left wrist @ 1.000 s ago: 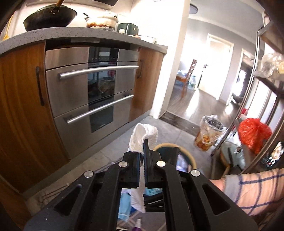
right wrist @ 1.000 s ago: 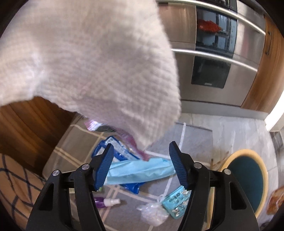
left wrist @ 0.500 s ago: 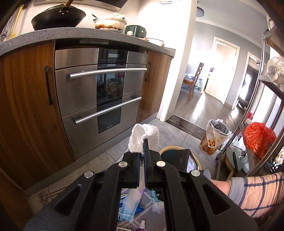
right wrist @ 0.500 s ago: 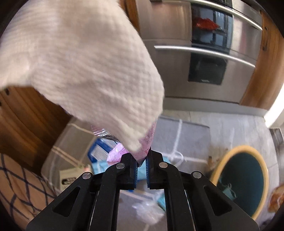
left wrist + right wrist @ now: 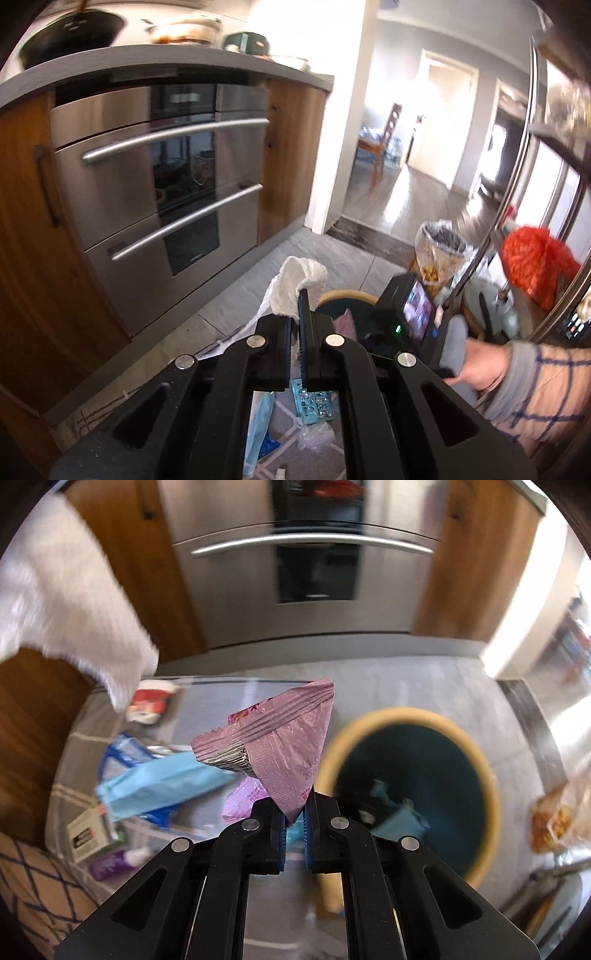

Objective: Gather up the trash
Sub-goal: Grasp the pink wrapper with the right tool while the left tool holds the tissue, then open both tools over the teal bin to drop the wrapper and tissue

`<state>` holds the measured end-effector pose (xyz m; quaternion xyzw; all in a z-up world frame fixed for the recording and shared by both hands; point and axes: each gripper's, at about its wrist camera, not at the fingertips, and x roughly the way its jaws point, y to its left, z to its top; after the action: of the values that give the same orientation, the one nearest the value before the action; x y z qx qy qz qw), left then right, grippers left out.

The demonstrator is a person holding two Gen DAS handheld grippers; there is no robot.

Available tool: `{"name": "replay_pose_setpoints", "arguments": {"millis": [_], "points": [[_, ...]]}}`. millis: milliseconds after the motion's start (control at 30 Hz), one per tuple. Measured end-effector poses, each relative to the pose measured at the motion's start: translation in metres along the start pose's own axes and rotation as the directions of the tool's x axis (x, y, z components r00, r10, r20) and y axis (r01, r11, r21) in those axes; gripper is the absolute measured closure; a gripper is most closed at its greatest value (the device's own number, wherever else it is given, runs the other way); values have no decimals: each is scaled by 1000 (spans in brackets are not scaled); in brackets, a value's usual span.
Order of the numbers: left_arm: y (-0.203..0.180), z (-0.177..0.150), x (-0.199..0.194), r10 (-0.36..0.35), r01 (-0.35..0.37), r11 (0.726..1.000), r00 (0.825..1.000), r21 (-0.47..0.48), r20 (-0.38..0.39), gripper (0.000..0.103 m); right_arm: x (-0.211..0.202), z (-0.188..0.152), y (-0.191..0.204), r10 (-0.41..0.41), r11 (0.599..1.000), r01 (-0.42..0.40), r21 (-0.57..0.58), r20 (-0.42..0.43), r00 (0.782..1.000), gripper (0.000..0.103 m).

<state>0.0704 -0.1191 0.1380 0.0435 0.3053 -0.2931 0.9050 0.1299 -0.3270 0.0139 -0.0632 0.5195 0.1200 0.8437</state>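
Crinkled pink wrapper (image 5: 284,753) pinched in right jaws; left jaws clamp white paper towel (image 5: 299,286).

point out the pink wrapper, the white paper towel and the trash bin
pink wrapper (image 5: 280,753): right wrist view, middle of its creased face.
white paper towel (image 5: 299,282): left wrist view, folded top above the fingers.
trash bin (image 5: 480,760): right wrist view, tan rim, right side.
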Motion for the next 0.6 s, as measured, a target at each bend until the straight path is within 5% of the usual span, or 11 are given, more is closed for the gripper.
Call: {"name": "replay_pose_setpoints", "arguments": {"millis": [367, 600], "points": [[-66, -5, 113, -109, 114, 990, 992, 79, -55, 100, 2, -18, -106, -131, 980, 141, 142, -81, 988, 94], [-86, -33, 177, -137, 148, 985, 984, 90, -114, 100, 35, -40, -135, -129, 963, 171, 209, -199, 971, 94]]}}
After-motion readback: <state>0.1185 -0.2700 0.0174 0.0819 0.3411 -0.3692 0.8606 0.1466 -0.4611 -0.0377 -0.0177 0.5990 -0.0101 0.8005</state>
